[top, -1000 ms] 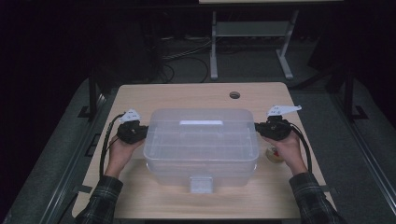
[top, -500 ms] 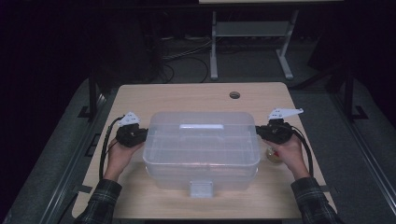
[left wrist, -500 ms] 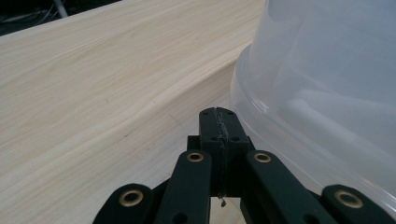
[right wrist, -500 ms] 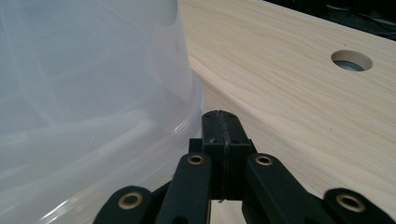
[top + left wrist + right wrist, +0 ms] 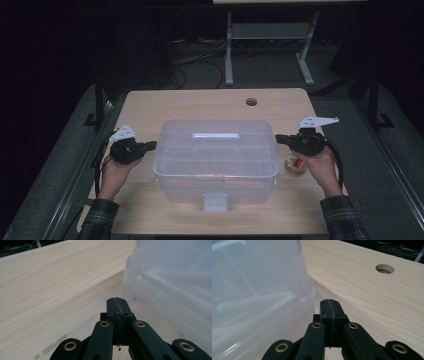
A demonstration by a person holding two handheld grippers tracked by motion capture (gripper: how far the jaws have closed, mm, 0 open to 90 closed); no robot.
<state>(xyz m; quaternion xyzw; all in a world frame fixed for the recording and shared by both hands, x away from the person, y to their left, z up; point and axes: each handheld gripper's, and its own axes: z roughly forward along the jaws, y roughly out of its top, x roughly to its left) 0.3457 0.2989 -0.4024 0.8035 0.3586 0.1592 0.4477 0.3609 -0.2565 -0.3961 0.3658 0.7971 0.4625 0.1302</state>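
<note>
I have the clear plastic storage box (image 5: 216, 159) sitting lid-on in the middle of the table (image 5: 200, 102), its front latch toward me, and both tools flank it. The left hand-held gripper (image 5: 150, 145) sits just off the box's left end, jaws pressed fully together and holding nothing; the right hand-held gripper (image 5: 278, 139) sits just off the box's right end, likewise closed and empty. My main worry is the small jar (image 5: 295, 164) beside the box's right end, right under my right hand (image 5: 320, 165): if I swing that hand in or down toward the box, I could knock the jar over or push it off the near edge. With both pairs of jaws closed, any push on the box's smooth, rounded walls could let the tips skid, and uneven pressure from the two ends would twist the box rather than move it squarely. In the left gripper view (image 5: 117, 307) and right gripper view (image 5: 330, 308) the box wall is a milky blur, so I cannot tell whether the tips touch it or stand a little clear. The box's contents are hard to make out through the frosted plastic; I see only a pale elongated shape inside. The jar's label is partly covered by my hand.
</note>
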